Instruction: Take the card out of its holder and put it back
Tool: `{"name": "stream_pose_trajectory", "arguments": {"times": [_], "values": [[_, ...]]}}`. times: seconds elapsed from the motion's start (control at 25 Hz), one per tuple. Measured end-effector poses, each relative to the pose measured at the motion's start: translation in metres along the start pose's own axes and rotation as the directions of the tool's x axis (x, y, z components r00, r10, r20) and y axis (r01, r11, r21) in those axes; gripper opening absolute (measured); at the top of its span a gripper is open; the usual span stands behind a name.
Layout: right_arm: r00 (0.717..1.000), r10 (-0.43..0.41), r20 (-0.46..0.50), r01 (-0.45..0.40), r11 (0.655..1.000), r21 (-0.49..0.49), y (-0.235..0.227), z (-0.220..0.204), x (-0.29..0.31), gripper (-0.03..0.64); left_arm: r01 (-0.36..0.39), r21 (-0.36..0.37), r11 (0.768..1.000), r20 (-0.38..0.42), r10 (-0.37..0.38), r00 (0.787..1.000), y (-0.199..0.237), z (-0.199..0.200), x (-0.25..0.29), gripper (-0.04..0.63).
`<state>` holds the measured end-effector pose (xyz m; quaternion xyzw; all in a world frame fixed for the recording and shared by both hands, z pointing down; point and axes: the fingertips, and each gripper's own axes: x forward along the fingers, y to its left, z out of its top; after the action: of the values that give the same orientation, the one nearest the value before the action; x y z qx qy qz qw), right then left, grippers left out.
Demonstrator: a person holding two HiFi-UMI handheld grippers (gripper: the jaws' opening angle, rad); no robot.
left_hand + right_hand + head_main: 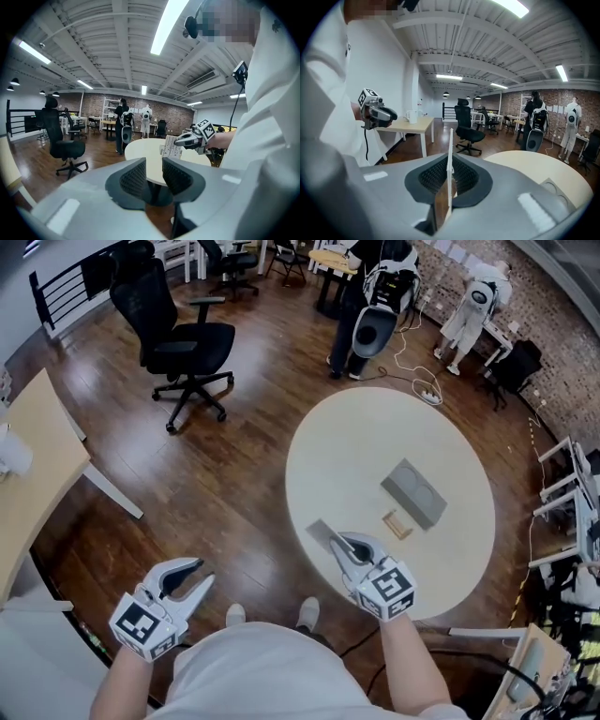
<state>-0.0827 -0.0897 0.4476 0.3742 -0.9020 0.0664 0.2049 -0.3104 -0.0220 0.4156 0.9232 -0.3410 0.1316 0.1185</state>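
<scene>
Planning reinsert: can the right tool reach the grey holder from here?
Probably yes: right tool, shut on the card, is over the table's near edge; only a small tan piece lies before the holder.

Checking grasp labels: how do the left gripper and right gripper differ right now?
The left gripper has its jaws apart, empty; the right gripper is shut on the card. The left gripper hangs over the wood floor; the right gripper is at the near edge of the round table. Each carries a marker cube.
</scene>
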Motion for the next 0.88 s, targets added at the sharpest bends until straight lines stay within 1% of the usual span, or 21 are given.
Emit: {"name": "stream_pose_trajectory", "arguments": {"times": [0.28,0.44,0.52,0.64,0.76,0.88], "values": [[0.995,0.101,0.024,-0.101,0.995,-0.011,0.107,0.028,0.037,0.021,-0.025,-0.02,0.999,0.0,0.025,1.0,0.031,-0.027,-0.06,0.114],[0.99,0.142,0.025,-0.141,0.99,-0.031,0.152,0.036,0.041,0.021,-0.03,-0.037,0.999,-0.008,0.03,1.0,0.041,-0.04,-0.08,0.114],[0.987,0.16,0.013,-0.159,0.986,-0.057,0.169,0.038,0.04,0.021,-0.028,-0.042,0.999,-0.01,0.027,1.0,0.042,-0.044,-0.085,0.11],[0.985,0.174,0.005,-0.173,0.983,-0.066,0.188,0.04,0.035,0.021,-0.019,-0.034,0.999,-0.007,0.019,1.0,0.039,-0.046,-0.09,0.104],[0.984,0.18,0.001,-0.179,0.981,-0.071,0.199,0.043,0.03,0.021,-0.01,-0.021,1.0,-0.005,0.01,1.0,0.037,-0.047,-0.091,0.101],[0.984,0.18,0.003,-0.179,0.981,-0.07,0.203,0.044,0.026,0.021,0.007,-0.011,1.0,-0.003,-0.007,1.0,0.03,-0.044,-0.091,0.08]]}}
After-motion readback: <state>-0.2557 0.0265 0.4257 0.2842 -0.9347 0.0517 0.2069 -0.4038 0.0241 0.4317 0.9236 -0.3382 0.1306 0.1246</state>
